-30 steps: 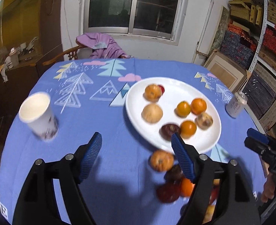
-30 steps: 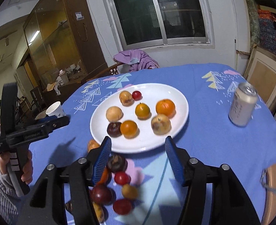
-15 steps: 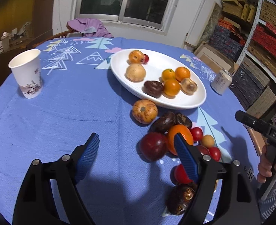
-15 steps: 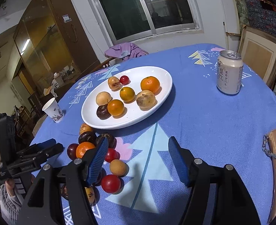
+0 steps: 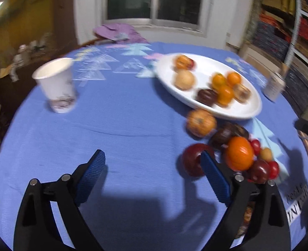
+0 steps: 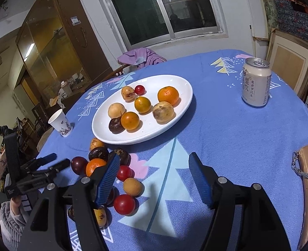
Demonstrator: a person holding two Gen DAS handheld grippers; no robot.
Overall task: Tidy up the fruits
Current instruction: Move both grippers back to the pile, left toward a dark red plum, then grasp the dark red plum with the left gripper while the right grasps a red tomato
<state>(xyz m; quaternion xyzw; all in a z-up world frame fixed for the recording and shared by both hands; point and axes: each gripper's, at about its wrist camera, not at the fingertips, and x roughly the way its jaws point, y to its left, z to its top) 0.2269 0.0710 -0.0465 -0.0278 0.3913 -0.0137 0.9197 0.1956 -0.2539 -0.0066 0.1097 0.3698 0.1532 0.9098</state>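
Paper cup (image 6: 60, 123): upright on the blue tablecloth (image 6: 237, 138), far left of the tongs. Beverage can (image 6: 256, 82): upright, far right. Purple garment (image 6: 140, 56): draped on a chair beyond the table, below the window (image 6: 160, 10).

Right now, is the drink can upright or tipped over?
Upright: the drink can stands on its base on the blue tablecloth, top rim facing up.

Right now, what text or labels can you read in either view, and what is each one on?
"梨饮": large characters on the pale beige drink can.
Small column of characters beside them on the can: too small to read.
White lettering on the blue tablecloth near its edge: blurred, cut off, unreadable.
Sticker on the wooden glass-fronted cabinet: unreadable.
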